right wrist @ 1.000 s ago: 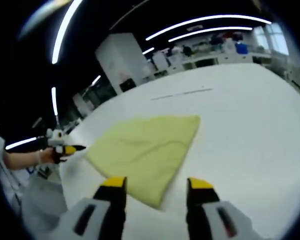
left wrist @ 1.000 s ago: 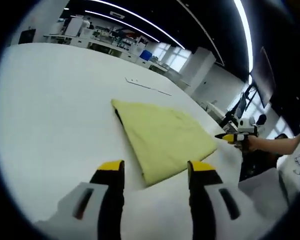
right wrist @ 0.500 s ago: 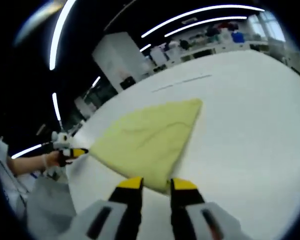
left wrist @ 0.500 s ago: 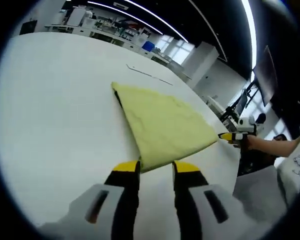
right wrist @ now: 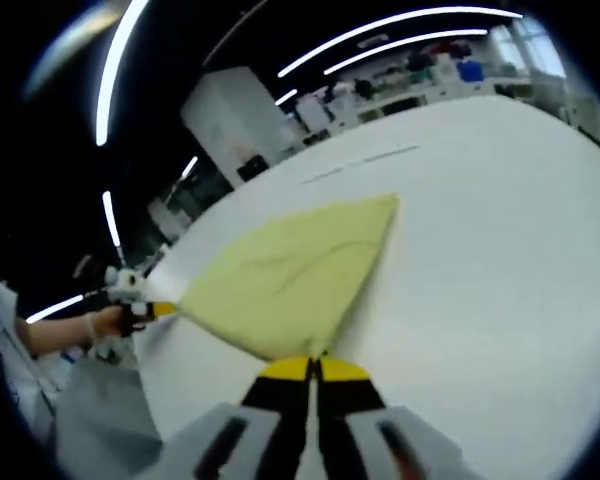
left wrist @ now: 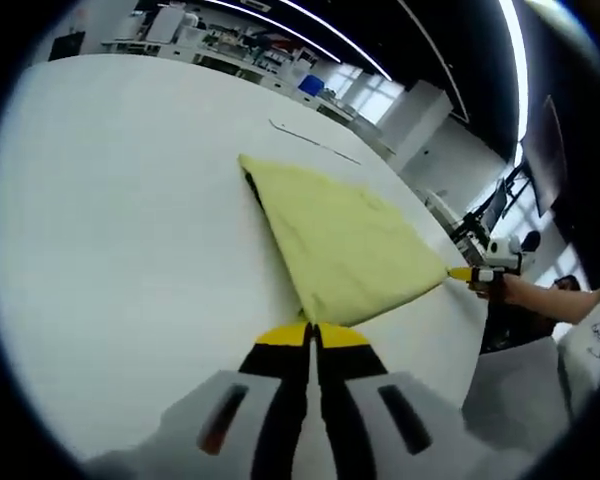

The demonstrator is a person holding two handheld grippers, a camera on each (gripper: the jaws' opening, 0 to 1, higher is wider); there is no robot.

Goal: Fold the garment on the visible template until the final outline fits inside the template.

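A folded yellow garment (left wrist: 340, 235) lies flat on the white table (left wrist: 110, 220), its dark inner edge showing along the left side. My left gripper (left wrist: 313, 332) is shut, its yellow tips pinching the garment's near corner. In the left gripper view my right gripper (left wrist: 463, 273), held in a hand, sits at the garment's right corner. The right gripper view shows the same garment (right wrist: 285, 275), with my right gripper (right wrist: 315, 367) shut on its near corner and my left gripper (right wrist: 148, 309) at its left corner. A thin template line (left wrist: 315, 148) is marked on the table beyond the garment.
The template line (right wrist: 360, 165) runs past the garment's far tip. Lab benches with a blue box (left wrist: 310, 85) stand beyond the table's far edge. A person's hand and sleeve (left wrist: 550, 300) reach in near the table's edge, with pale cloth (left wrist: 520, 385) below them.
Both grippers went from wide open to shut, each closing on a corner of the yellow garment. The garment has not shifted on the table.
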